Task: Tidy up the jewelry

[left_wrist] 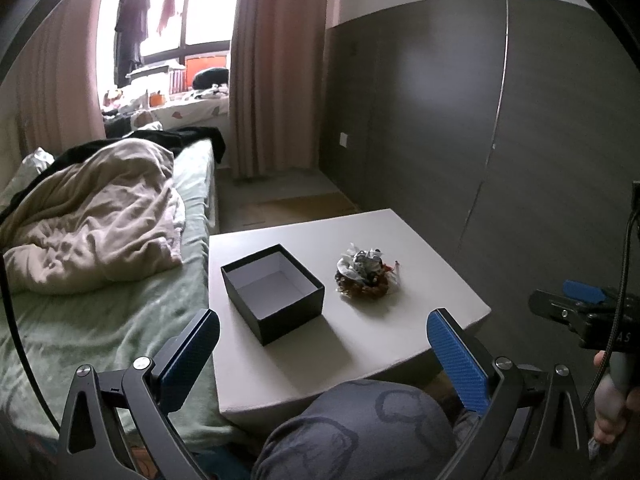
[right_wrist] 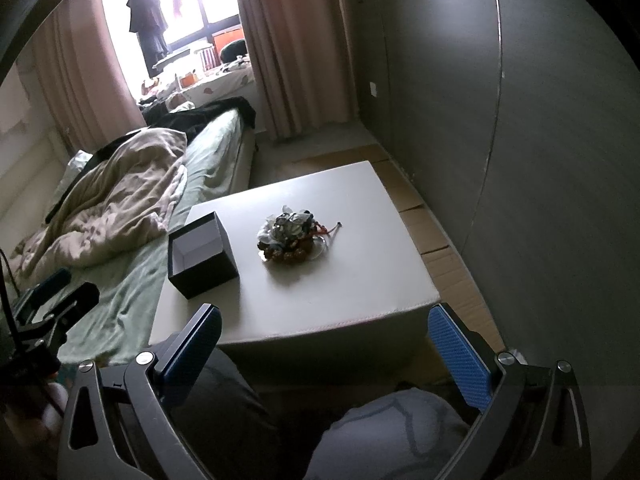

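Note:
A tangled pile of jewelry (left_wrist: 365,276) (right_wrist: 294,236), beads and pale pieces, lies on a low white table (left_wrist: 360,344) (right_wrist: 352,292). To its left stands an open black box (left_wrist: 272,292) (right_wrist: 202,254) with a white, empty inside. My left gripper (left_wrist: 323,336) is open, held back over the table's near edge with nothing between its blue pads. My right gripper (right_wrist: 325,334) is open too, off the table's near edge and empty. The right gripper (left_wrist: 576,308) also shows at the right edge of the left wrist view, and the left gripper (right_wrist: 56,300) at the left edge of the right wrist view.
A bed (left_wrist: 100,300) with a green sheet and a crumpled beige blanket (left_wrist: 100,220) touches the table's left side. A dark wardrobe wall (left_wrist: 500,120) runs along the right. The person's knees (left_wrist: 360,428) sit below the table's near edge. Curtains and a window are at the back.

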